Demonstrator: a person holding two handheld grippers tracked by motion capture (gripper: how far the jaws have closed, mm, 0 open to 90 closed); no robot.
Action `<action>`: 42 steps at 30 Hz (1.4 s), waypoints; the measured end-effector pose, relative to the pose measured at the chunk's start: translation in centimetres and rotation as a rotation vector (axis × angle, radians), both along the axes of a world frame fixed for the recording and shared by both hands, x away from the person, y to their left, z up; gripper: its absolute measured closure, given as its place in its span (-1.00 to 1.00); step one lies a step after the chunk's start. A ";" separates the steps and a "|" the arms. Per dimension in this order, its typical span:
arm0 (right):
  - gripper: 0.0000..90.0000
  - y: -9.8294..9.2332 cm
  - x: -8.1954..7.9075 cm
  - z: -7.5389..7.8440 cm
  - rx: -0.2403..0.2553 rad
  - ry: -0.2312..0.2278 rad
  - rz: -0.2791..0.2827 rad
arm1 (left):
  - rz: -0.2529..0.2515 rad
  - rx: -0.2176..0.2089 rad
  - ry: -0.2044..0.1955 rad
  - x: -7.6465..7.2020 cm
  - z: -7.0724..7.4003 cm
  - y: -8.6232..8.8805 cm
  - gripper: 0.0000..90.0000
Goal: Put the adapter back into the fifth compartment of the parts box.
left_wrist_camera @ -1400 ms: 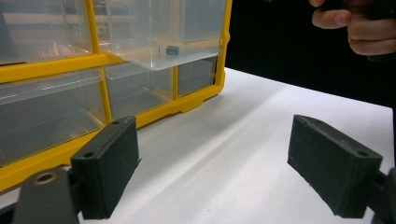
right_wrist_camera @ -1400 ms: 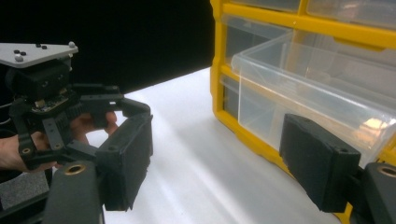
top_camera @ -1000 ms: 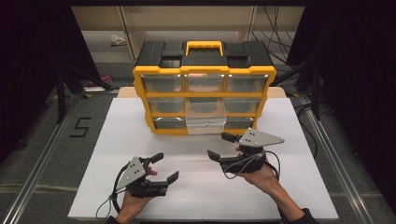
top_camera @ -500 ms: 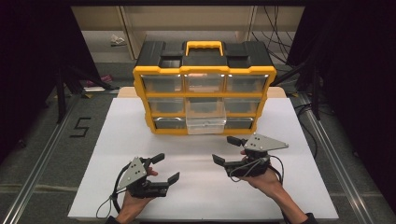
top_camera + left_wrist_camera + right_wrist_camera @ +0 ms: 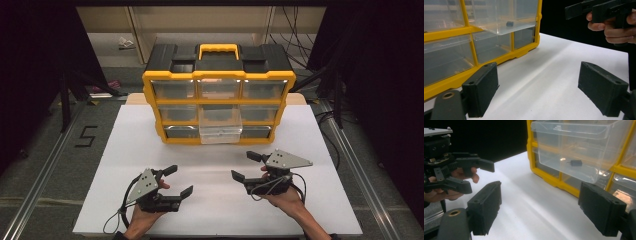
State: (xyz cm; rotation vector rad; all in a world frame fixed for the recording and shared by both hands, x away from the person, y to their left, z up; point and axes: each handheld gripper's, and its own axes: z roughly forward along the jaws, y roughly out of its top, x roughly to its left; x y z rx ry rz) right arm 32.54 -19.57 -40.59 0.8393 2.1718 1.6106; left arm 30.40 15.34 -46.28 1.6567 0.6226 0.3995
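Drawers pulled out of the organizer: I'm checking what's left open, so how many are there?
1: the clear drawer in the bottom row's middle slot of the yellow organizer sticks out, with a small dark part inside; the other drawers sit flush.

My work surface is a white table [image 5: 210, 200], matte and rectangular, set above a grey floor [image 5: 50, 165]. Directly on it, at the far middle, stands a yellow-and-black drawer organiser [image 5: 218, 95], upright, front toward me. Its lower middle clear drawer [image 5: 220, 132] is pulled out over the board. My side of the surface is bare white.
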 end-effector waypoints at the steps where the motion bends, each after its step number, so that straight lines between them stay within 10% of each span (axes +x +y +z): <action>1: -0.56 -0.1 0.0 -0.1 0.001 0.000 -0.002 | 0.000 -0.001 0.001 0.0 0.0 0.0 -0.64; 42: -0.58 -2.4 -1.7 -2.3 0.022 -0.005 -0.037 | -0.003 0.010 0.002 0.0 0.0 -0.1 -0.64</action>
